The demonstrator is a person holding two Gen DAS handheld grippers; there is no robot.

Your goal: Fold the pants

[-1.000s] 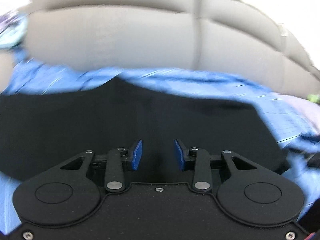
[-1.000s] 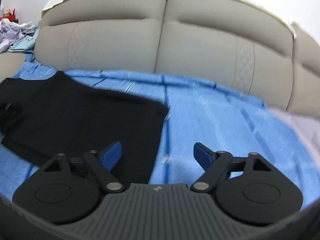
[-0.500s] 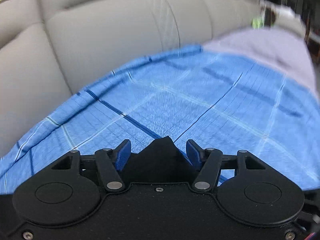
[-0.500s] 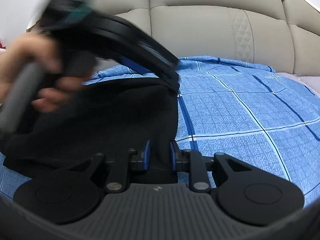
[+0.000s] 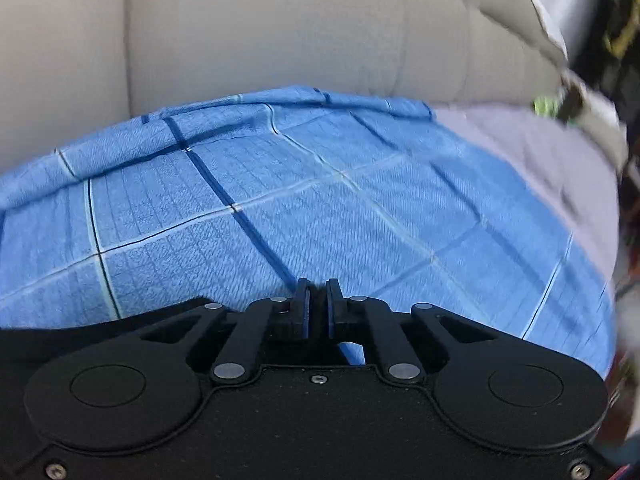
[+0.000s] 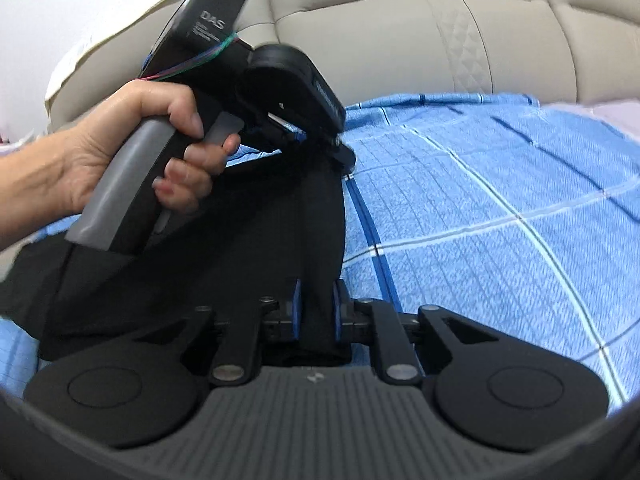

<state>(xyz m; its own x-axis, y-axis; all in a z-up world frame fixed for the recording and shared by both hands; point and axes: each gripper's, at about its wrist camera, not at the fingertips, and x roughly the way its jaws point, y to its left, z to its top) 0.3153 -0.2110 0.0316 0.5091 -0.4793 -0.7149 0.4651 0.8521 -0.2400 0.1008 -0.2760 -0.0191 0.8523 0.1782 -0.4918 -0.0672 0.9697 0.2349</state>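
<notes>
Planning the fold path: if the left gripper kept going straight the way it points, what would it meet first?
Probably the blue checked sheet ahead of the left gripper, then the beige sofa back; depth is unclear.

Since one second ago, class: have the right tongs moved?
Yes. The right tongs closed on the black pants and advanced toward the sofa back.

The left gripper (image 6: pixel 344 156) hides whatever its jaws hold; right edge blurred.

two grippers (image 6: pixel 316 308) — one pants (image 6: pixel 240 248), one sheet (image 5: pixel 320 208)
</notes>
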